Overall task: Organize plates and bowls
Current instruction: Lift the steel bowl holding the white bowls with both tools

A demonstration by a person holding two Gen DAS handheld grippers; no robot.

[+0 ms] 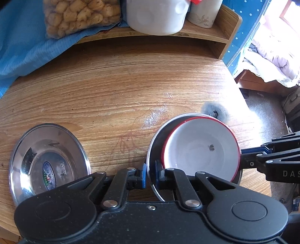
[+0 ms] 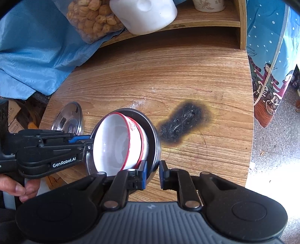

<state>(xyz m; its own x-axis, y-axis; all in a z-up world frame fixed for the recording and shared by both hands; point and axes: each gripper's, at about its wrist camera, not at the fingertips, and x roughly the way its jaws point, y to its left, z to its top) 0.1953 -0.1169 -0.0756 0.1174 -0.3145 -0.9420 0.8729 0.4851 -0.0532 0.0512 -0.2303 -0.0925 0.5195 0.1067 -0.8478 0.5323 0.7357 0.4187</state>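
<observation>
A white bowl with a red rim (image 1: 198,150) (image 2: 112,142) lies tilted inside a steel bowl (image 1: 155,142) (image 2: 152,135) near the table's front right. My left gripper (image 1: 150,175) (image 2: 88,142) is shut on the steel bowl's rim on one side. My right gripper (image 2: 152,174) (image 1: 242,156) is shut on the rim at the opposite side, with the wall between its blue pads. Left of the bowls, a steel plate (image 1: 48,165) (image 2: 68,120) with a sticker in its middle lies flat on the wooden table (image 1: 112,84).
A black burn mark (image 2: 181,122) scars the table just beyond the bowls. On the back shelf are a white jug (image 1: 157,16), a ceramic cup (image 1: 202,16) and a bag of nuts (image 1: 80,16) on blue cloth (image 1: 22,47). A hand (image 2: 16,187) holds the left gripper. The table edge runs along the right.
</observation>
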